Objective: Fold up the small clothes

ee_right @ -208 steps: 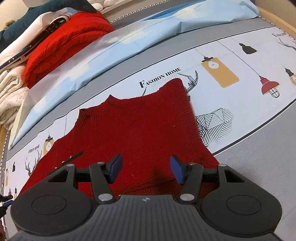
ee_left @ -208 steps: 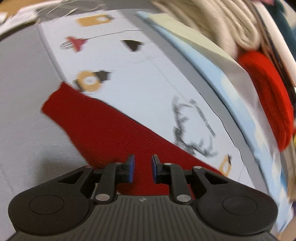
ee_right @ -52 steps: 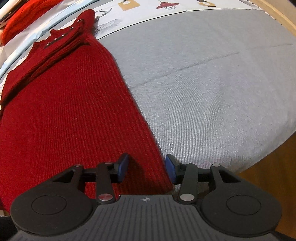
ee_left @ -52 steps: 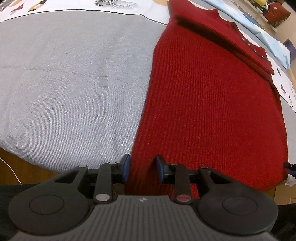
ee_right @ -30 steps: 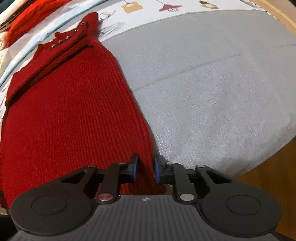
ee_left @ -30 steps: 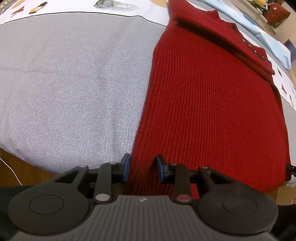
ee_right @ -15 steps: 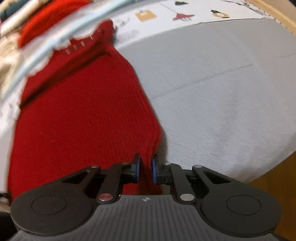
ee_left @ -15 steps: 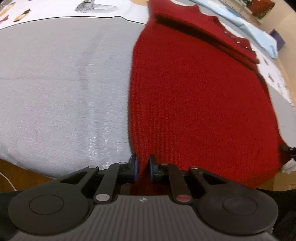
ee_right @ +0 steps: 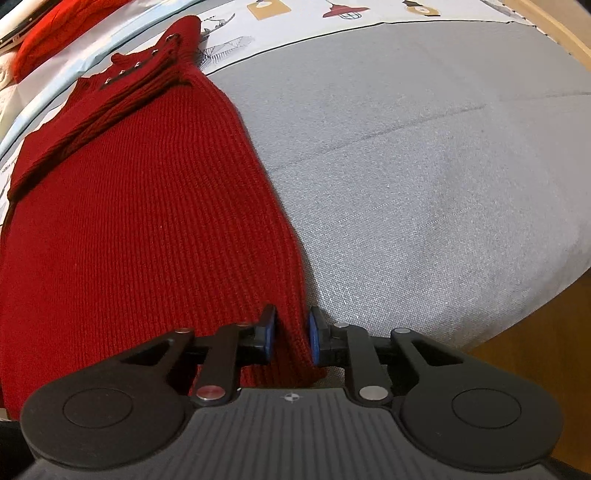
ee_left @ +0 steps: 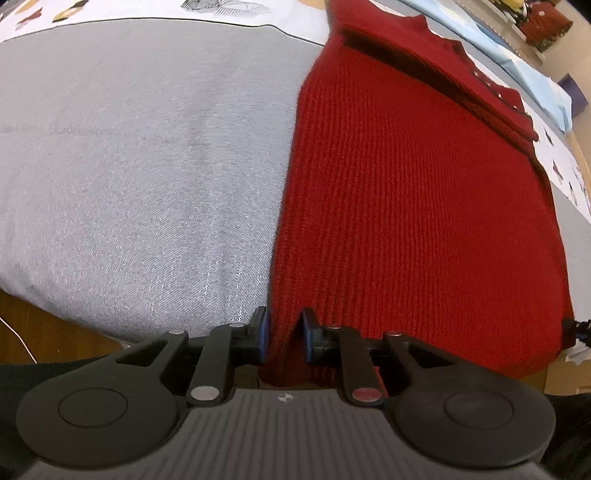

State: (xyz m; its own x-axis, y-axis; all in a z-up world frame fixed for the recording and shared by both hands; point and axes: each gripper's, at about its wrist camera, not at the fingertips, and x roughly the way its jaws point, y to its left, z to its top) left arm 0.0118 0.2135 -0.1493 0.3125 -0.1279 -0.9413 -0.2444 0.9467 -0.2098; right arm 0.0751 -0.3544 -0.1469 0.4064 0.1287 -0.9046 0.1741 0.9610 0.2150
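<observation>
A dark red ribbed sweater [ee_left: 424, 203] lies flat on the grey bed cover [ee_left: 147, 147], collar at the far end and hem at the near edge. My left gripper [ee_left: 283, 338] straddles the hem's left corner. Its jaws are opening, and the knit sits loosely between the blue pads. In the right wrist view the sweater [ee_right: 147, 203] fills the left half. My right gripper [ee_right: 291, 334] straddles the hem's right corner, jaws opening too, with fabric between them but not squeezed.
The bed cover [ee_right: 424, 166] ends just below both grippers, with wooden floor [ee_right: 535, 332] beyond the edge. A printed white sheet [ee_right: 295, 14] runs past the collar. A folded bright red knit [ee_right: 40, 29] lies far back left.
Both pairs of jaws narrowed onto the hem corners half a second ago and have since widened a little. The sweater lies where it did.
</observation>
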